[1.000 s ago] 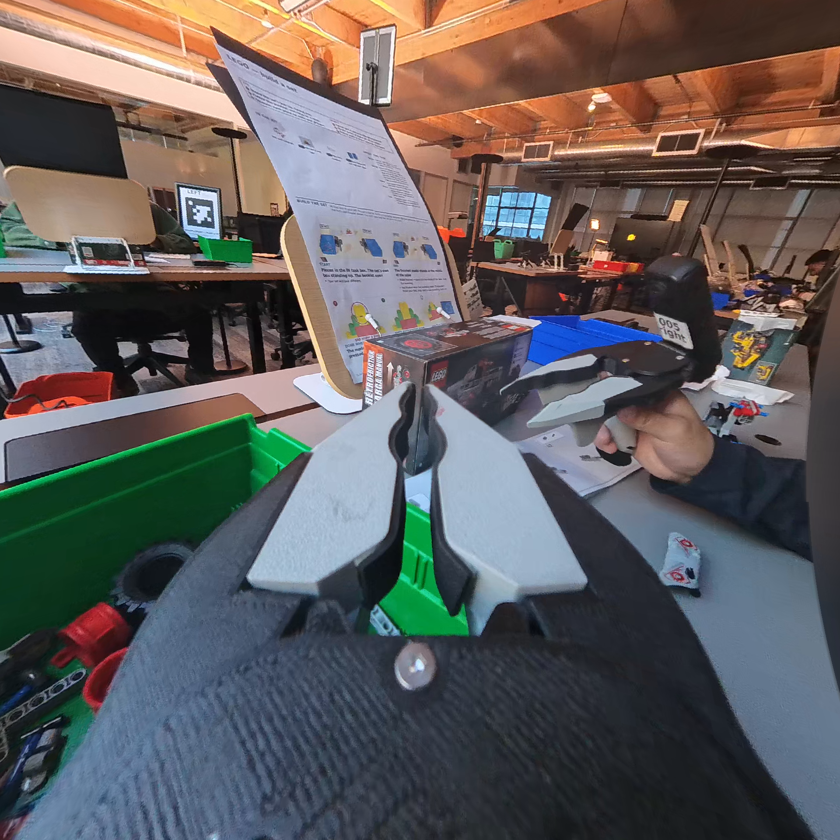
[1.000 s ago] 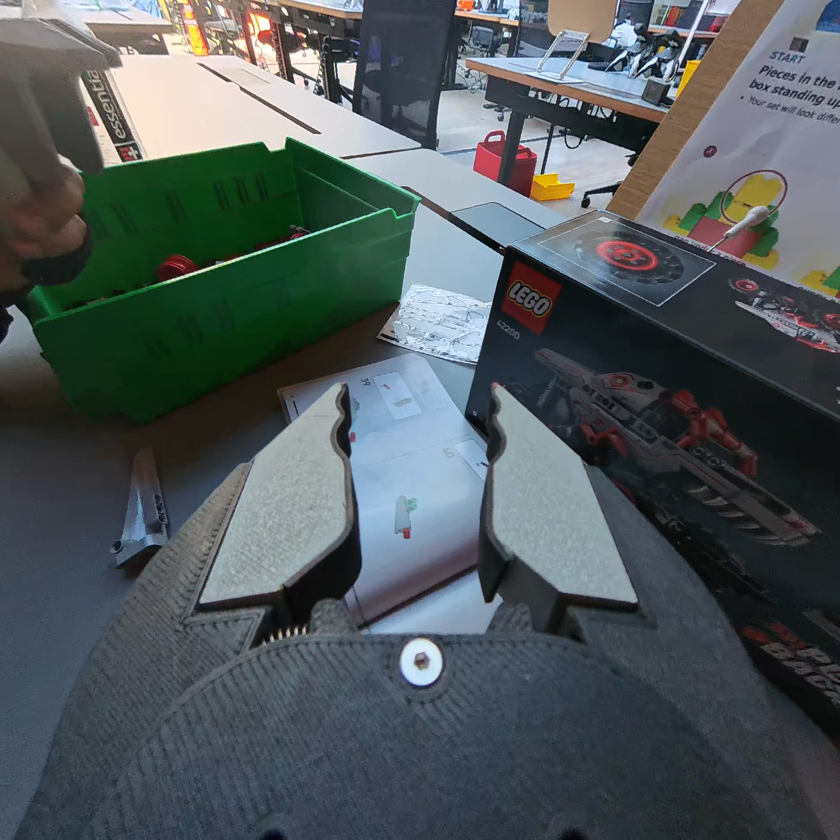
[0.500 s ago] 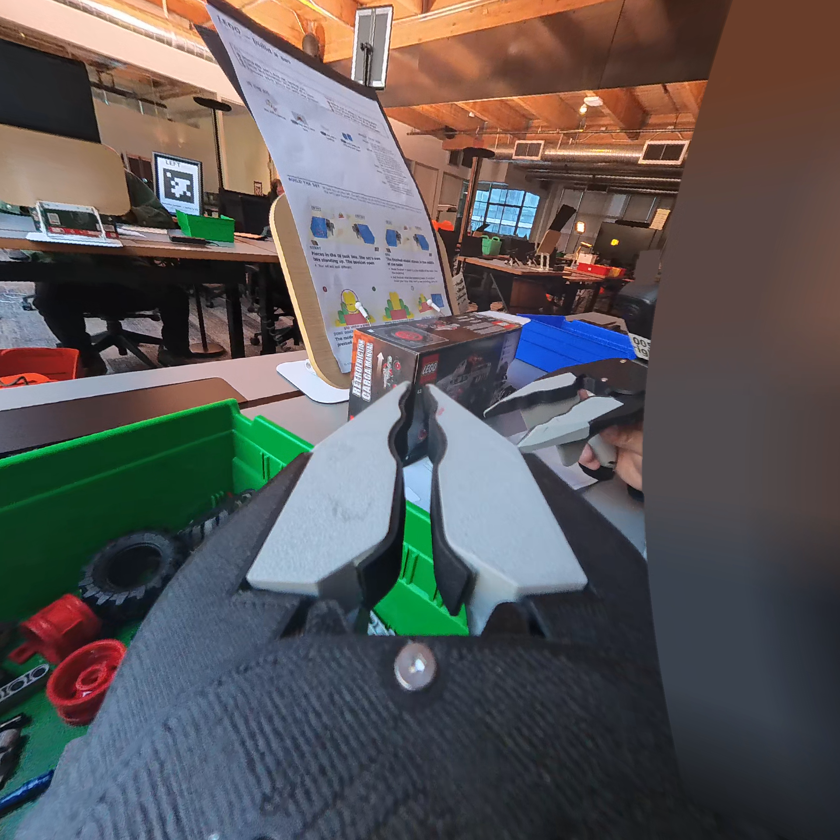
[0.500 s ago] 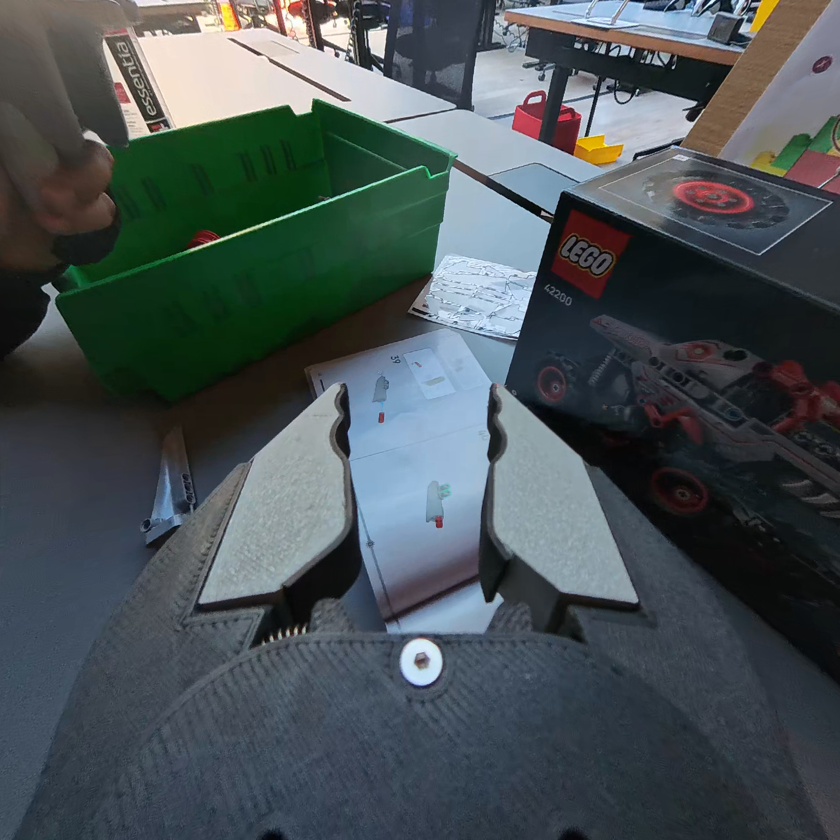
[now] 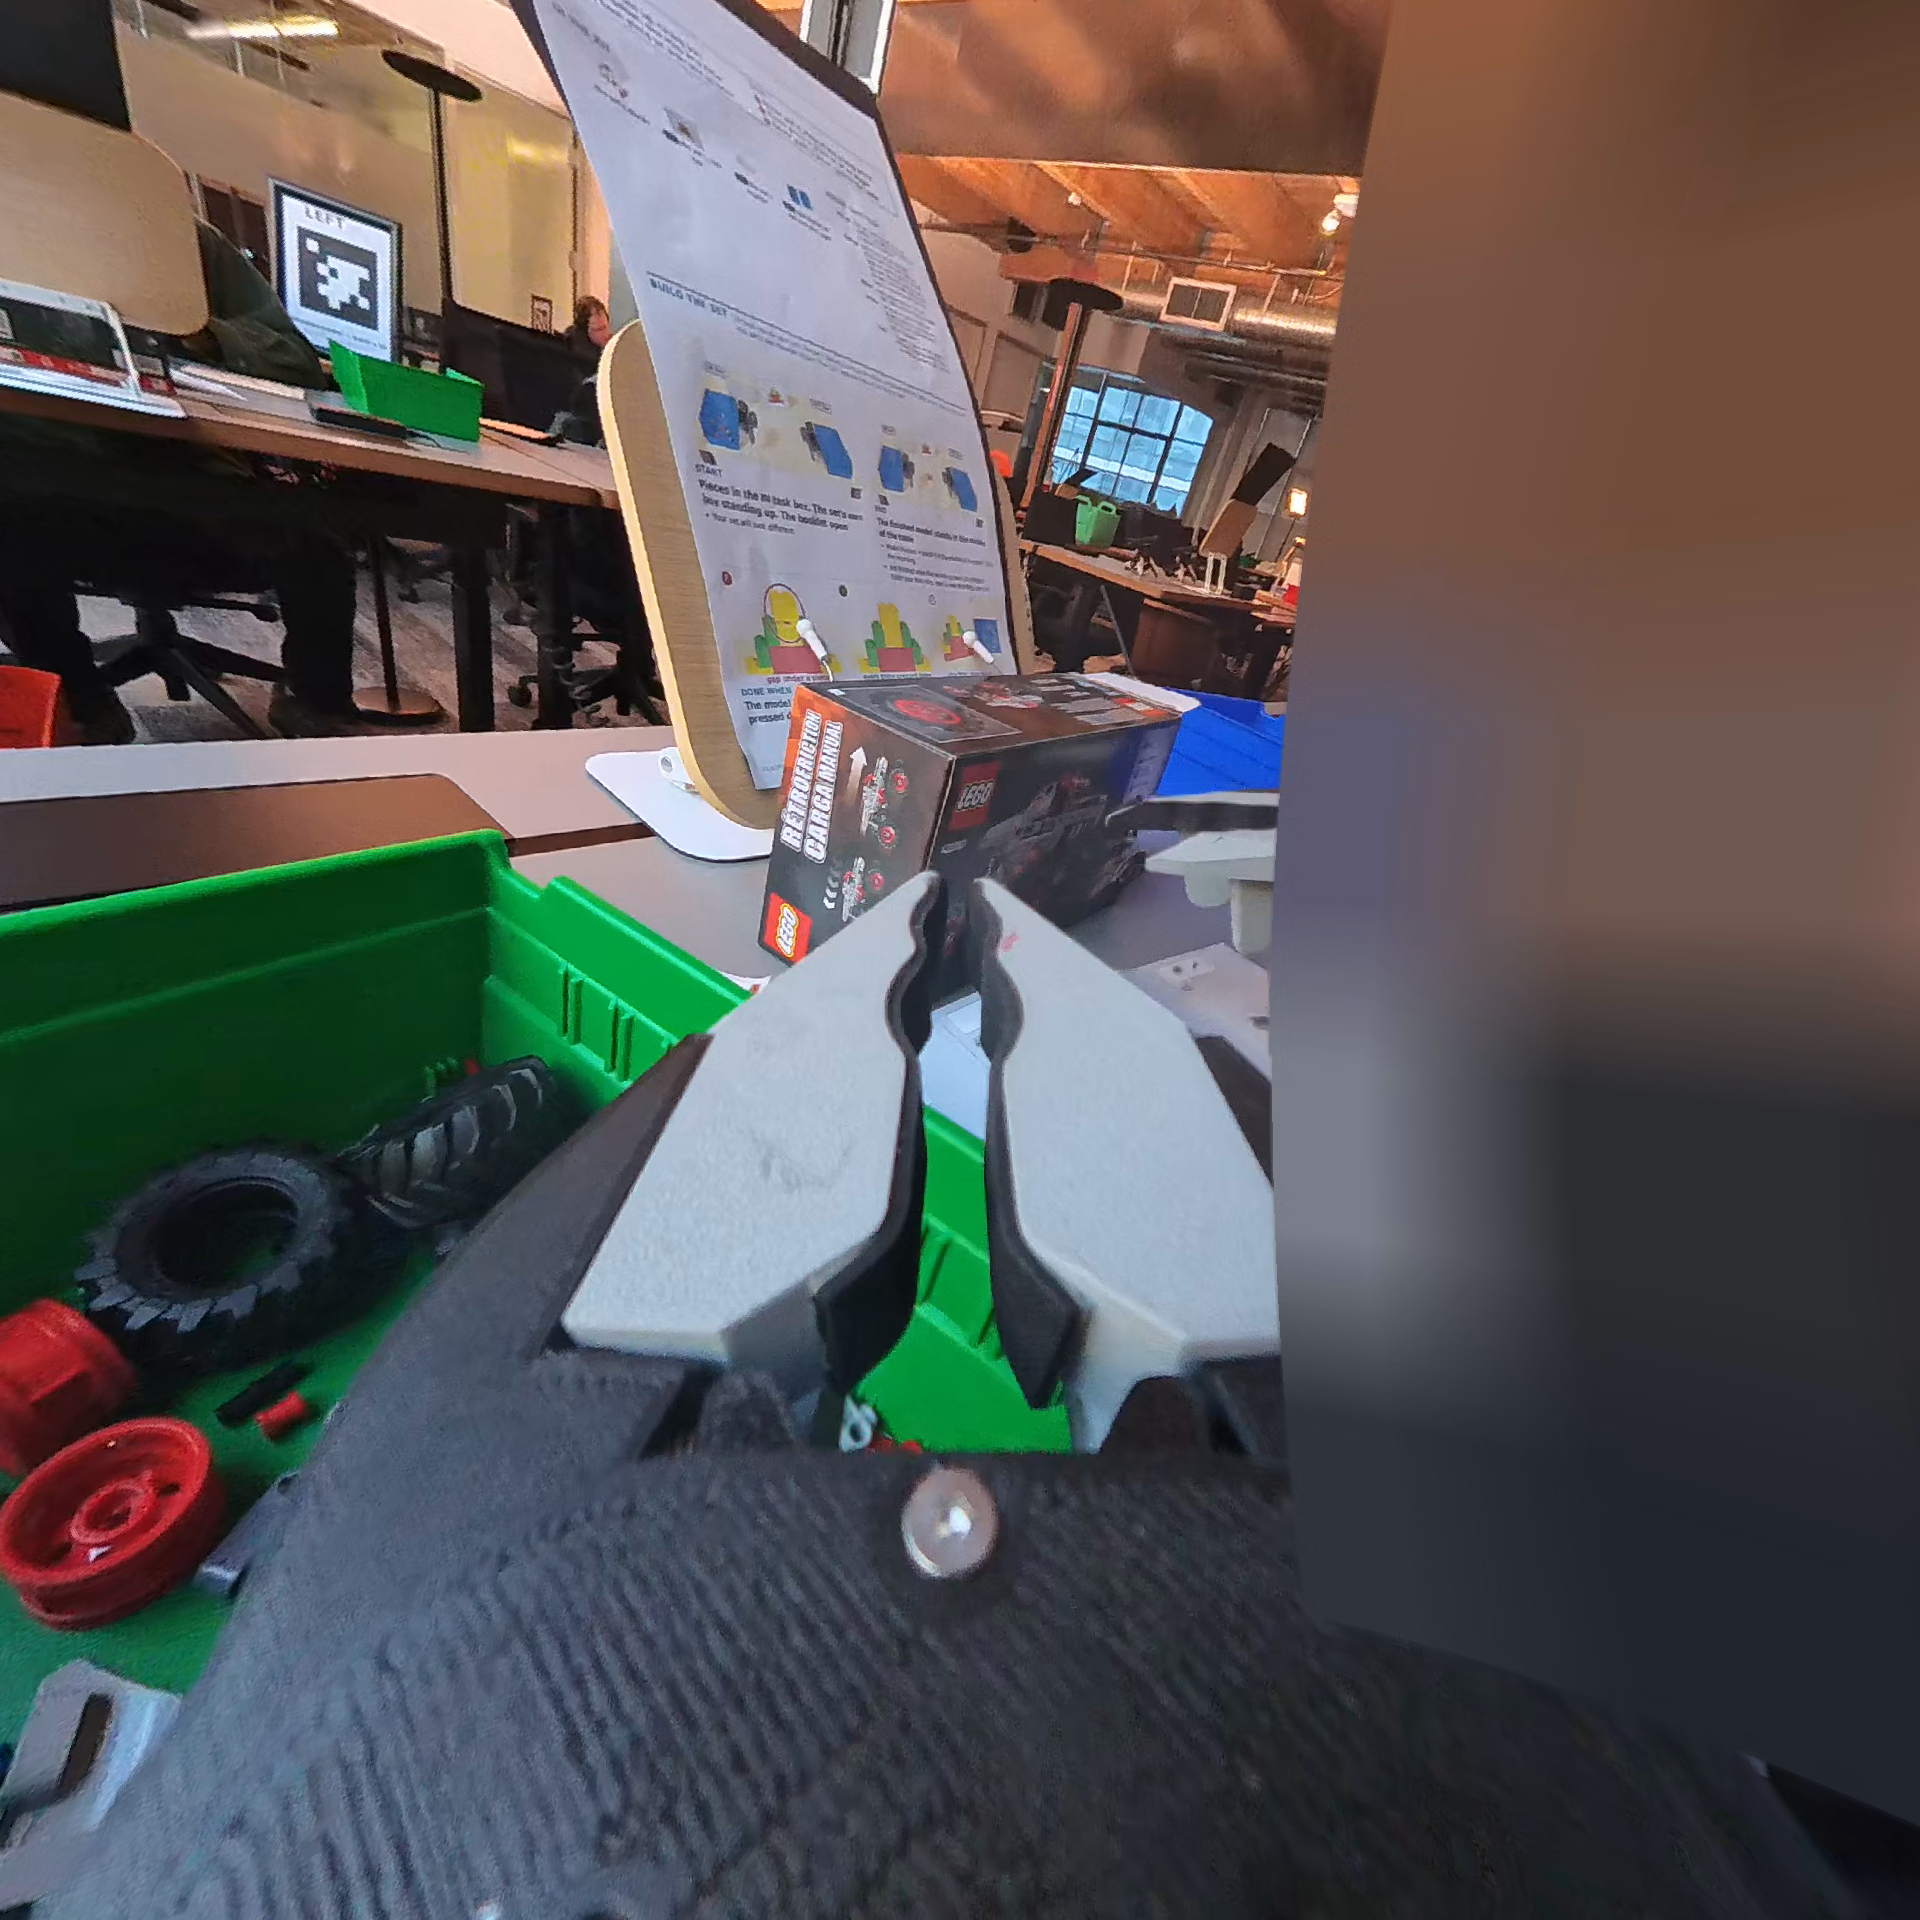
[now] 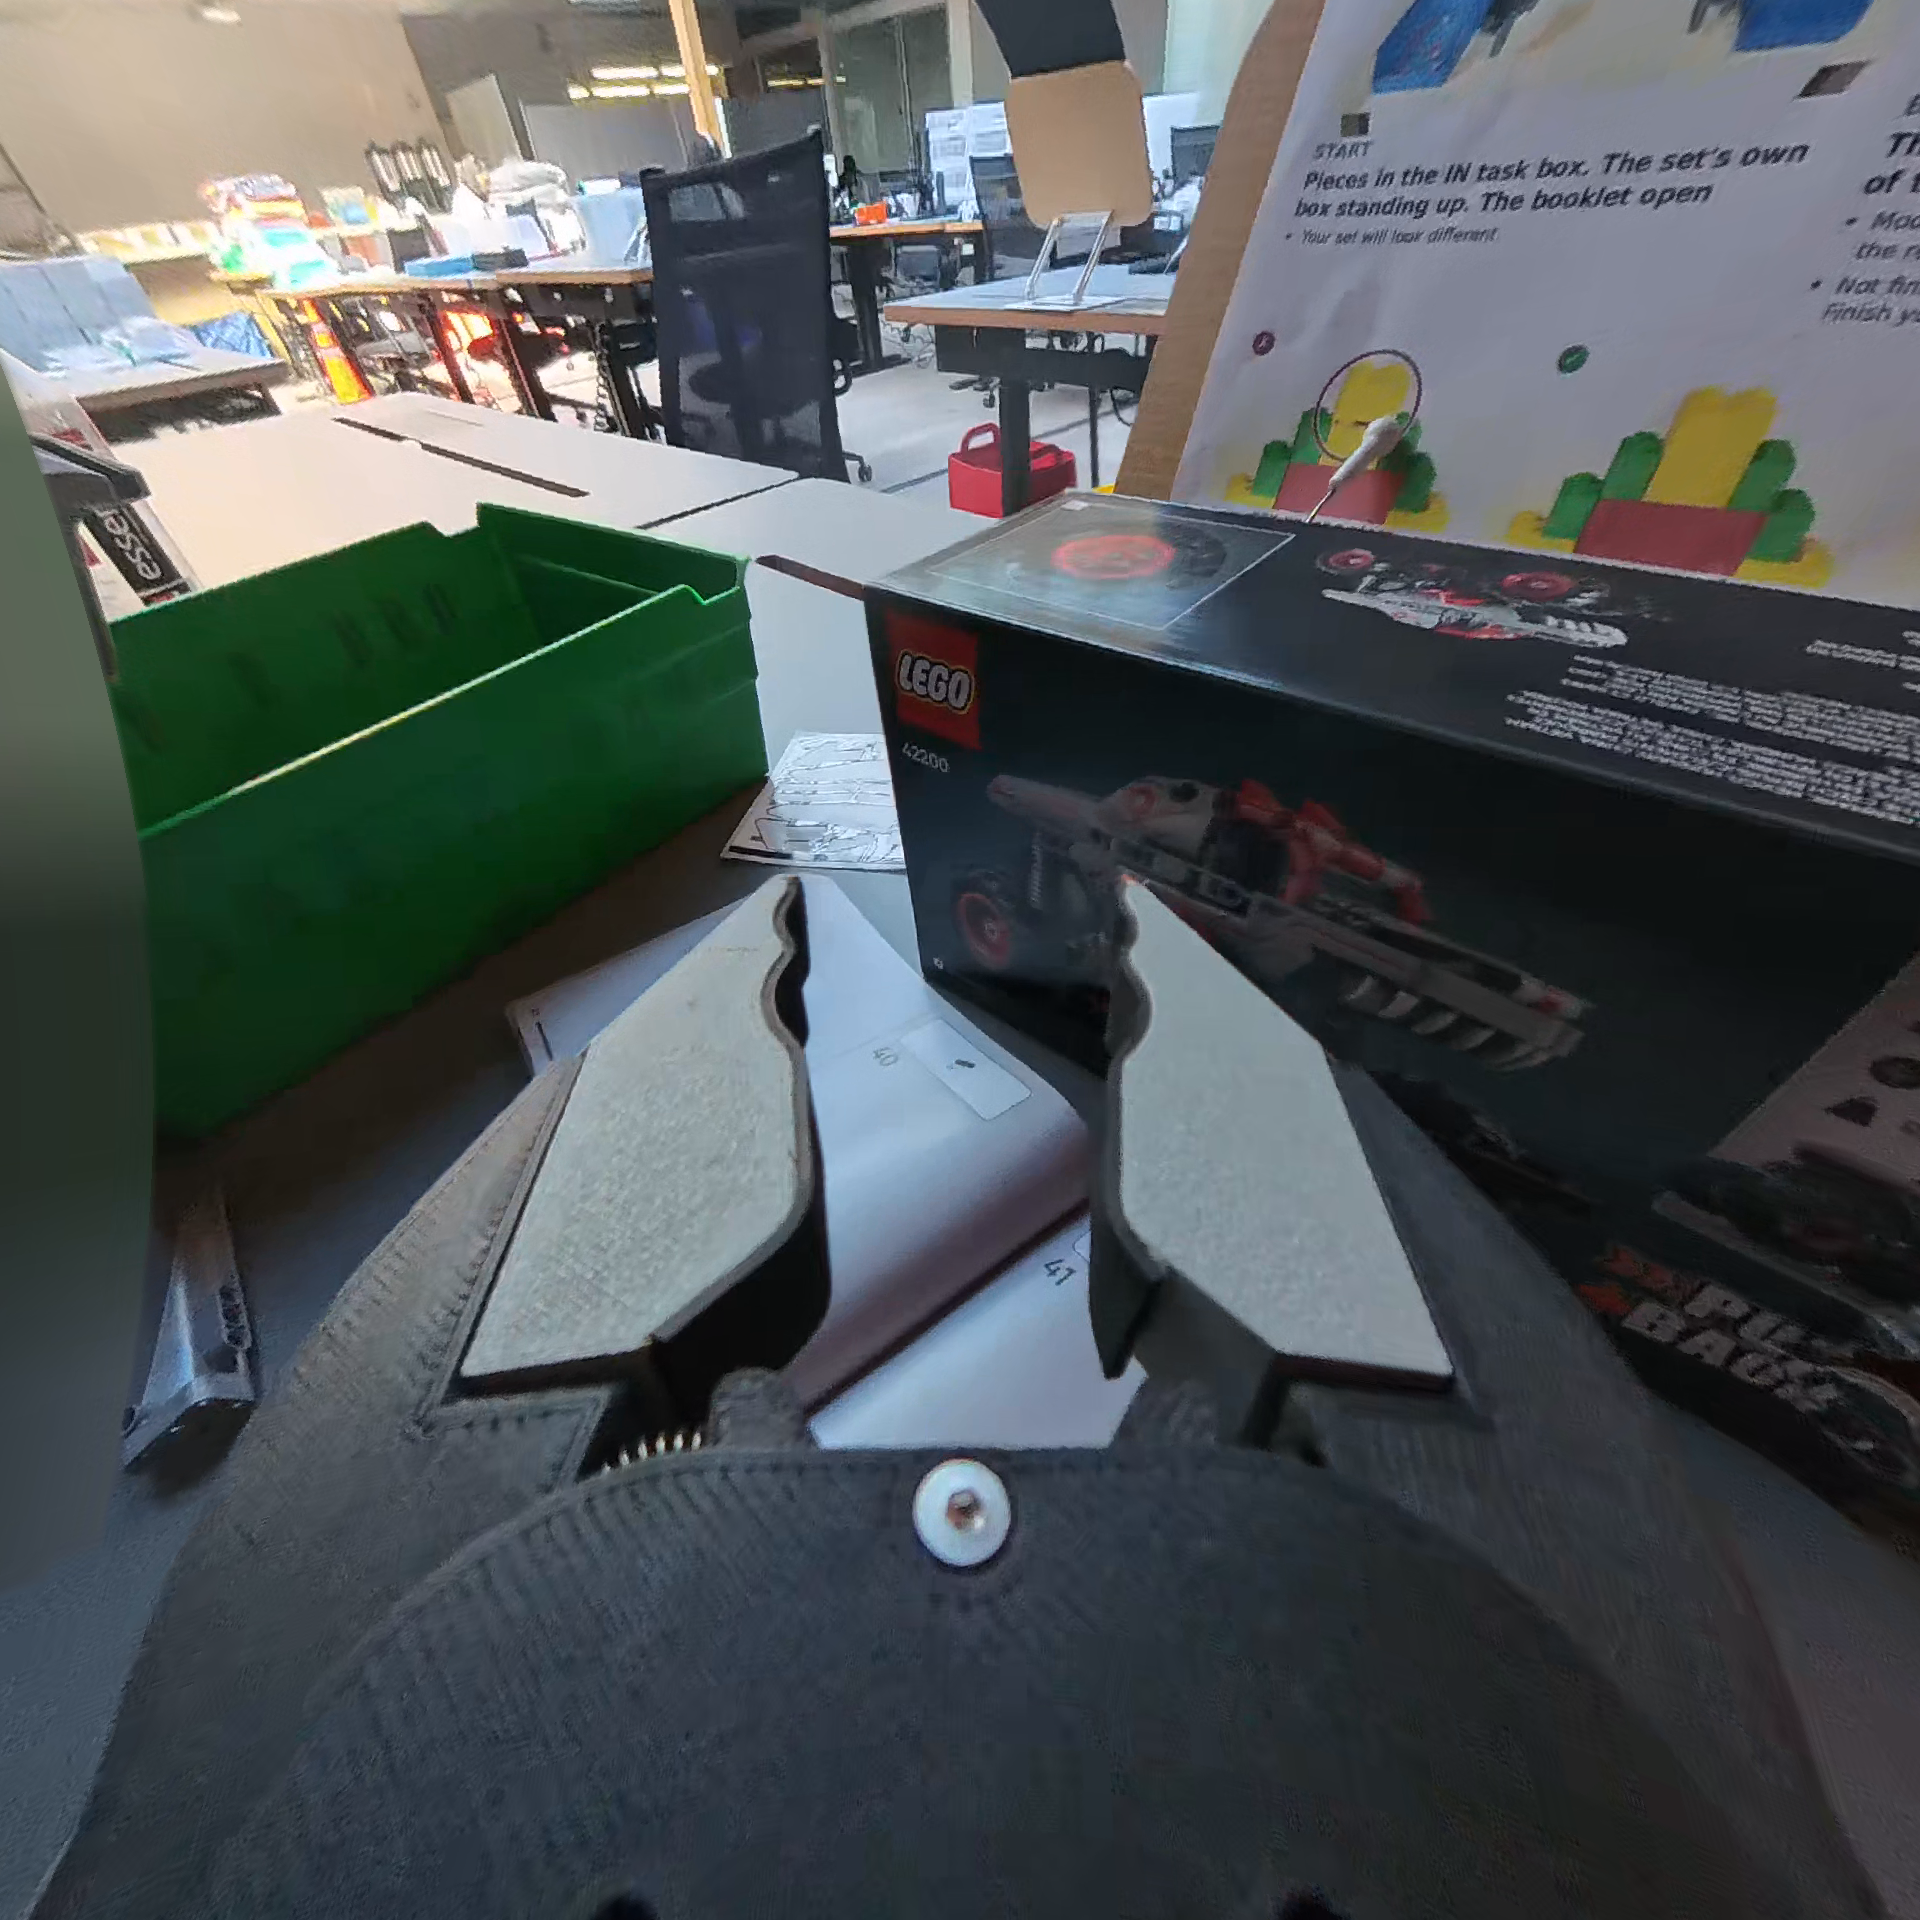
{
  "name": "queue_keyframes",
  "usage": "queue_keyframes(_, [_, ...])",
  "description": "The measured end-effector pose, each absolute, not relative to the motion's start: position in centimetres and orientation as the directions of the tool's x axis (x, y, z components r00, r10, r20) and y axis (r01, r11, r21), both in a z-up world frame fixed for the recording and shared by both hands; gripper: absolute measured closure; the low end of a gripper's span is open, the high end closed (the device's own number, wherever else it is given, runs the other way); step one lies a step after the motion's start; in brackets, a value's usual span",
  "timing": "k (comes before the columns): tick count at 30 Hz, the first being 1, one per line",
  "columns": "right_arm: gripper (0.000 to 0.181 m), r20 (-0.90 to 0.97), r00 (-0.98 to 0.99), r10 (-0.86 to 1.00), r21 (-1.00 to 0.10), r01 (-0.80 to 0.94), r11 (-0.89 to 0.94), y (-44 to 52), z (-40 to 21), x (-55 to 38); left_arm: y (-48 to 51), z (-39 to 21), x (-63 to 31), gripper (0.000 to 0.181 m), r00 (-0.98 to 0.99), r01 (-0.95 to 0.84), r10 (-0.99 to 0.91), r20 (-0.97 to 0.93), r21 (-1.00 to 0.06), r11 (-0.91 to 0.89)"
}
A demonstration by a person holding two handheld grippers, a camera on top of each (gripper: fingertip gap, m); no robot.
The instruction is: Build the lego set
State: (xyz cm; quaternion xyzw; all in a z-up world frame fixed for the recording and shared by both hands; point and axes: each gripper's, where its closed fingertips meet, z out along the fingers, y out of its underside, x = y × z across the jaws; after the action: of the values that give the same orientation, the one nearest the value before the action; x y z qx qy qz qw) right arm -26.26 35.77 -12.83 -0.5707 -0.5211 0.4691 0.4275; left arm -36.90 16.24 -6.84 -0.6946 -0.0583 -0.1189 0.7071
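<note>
My left gripper (image 5: 956, 906) is shut and empty, and hovers over the right end of a green bin (image 5: 260, 987). The bin holds black tyres (image 5: 223, 1236), red wheel hubs (image 5: 109, 1517) and small loose parts. My right gripper (image 6: 961, 914) is open and empty, low over the open instruction booklet (image 6: 935, 1081) on the grey table. The black Lego box (image 6: 1351, 831) stands just right of it and also shows in the left wrist view (image 5: 966, 790). A grey Lego beam (image 6: 197, 1340) lies on the table left of the right gripper. The green bin (image 6: 447, 831) is further left.
A tall instruction board (image 5: 790, 416) on a wooden stand rises behind the box. A sticker sheet (image 6: 821, 821) lies between bin and box. A blue bin (image 5: 1221, 743) sits behind the box. Other desks and a black chair (image 6: 743, 312) stand farther off. There is about 25 cm between the tips of the two grippers. The grey Lego beam (image 6: 197, 1340) is about equally far from each gripper, around 20 cm.
My left gripper has moved left and lower over the bin, so more tyres and hubs show. My right gripper has dropped lower and tilted up, closer to the box. Both jaws are unchanged.
</note>
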Motion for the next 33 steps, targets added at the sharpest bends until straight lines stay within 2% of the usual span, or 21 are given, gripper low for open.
queue_keyframes(1, [0.126,-0.099,0.011,0.995,-0.974,0.206,-0.099,35.7,-13.1,-26.3,16.2,-7.0,-37.0,0.180,0.967,0.243,-0.078,0.242,-0.970,0.000])
queue_keyframes(10, [0.128,-0.109,-0.032,0.994,-0.981,0.163,-0.102,34.9,-11.6,-25.5,16.6,-7.8,-36.4,0.181,0.963,0.252,-0.090,0.255,-0.967,-0.045])
queue_keyframes(17, [0.110,-0.173,-0.027,0.985,-0.977,0.129,-0.168,35.9,-11.0,-24.8,16.7,-8.1,-36.4,0.181,0.969,0.234,-0.069,0.237,-0.971,-0.054])
queue_keyframes(27, [0.109,-0.068,-0.095,0.993,-0.985,0.165,-0.052,33.6,-11.6,-24.9,17.0,-8.7,-36.3,0.181,0.979,0.198,-0.042,0.201,-0.978,-0.071])
queue_keyframes(33, [0.106,-0.097,-0.139,0.986,-0.980,0.185,-0.071,33.1,-12.1,-25.2,16.8,-8.4,-36.2,0.181,0.978,0.200,-0.045,0.202,-0.978,-0.055])
